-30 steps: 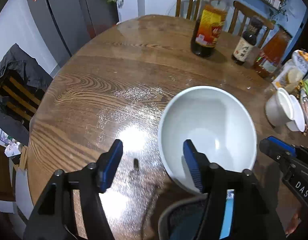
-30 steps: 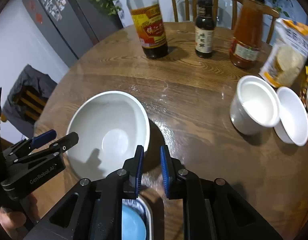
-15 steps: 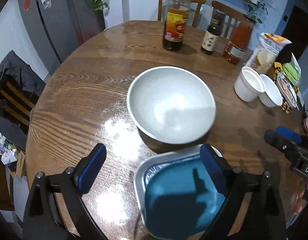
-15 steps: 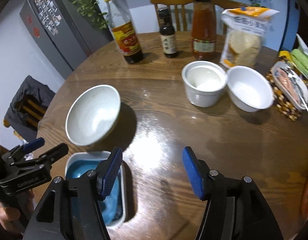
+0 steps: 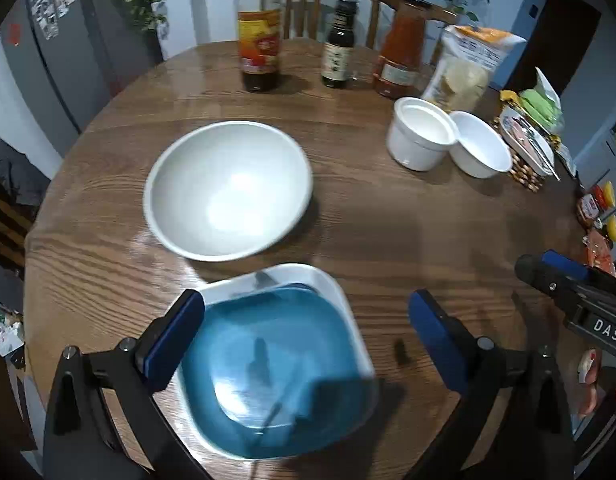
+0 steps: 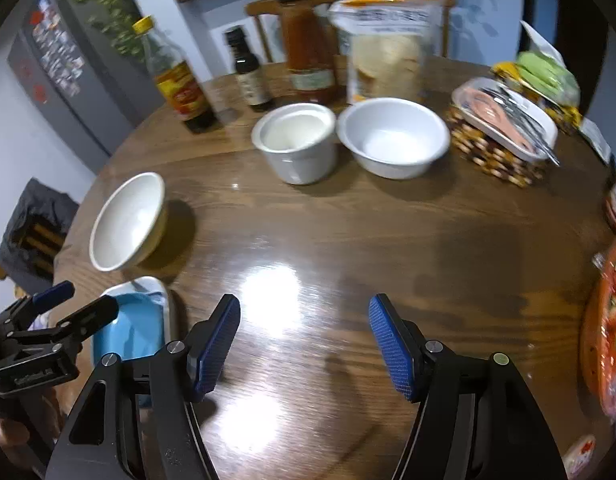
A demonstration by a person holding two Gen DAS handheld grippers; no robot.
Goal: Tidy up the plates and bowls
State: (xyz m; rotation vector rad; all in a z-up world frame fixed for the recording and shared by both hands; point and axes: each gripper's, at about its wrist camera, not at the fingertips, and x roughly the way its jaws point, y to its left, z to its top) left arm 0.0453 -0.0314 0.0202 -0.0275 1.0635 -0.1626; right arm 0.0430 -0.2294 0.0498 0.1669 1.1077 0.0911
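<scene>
Left wrist view: the left gripper hangs with jaws spread wide, having just been opening, over the blue square dish, gripping nothing. Beyond the dish, just apart, the large white bowl sits on the wooden table. The right gripper, jaws apart and just widened, is empty above bare wood; the dish lies to its left.

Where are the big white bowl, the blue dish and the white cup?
big white bowl (image 5: 228, 192), left wrist view, inner floor of the bowl
blue dish (image 5: 276, 364), left wrist view, blue inside surface
white cup (image 6: 296, 140), right wrist view, inside near the rim
</scene>
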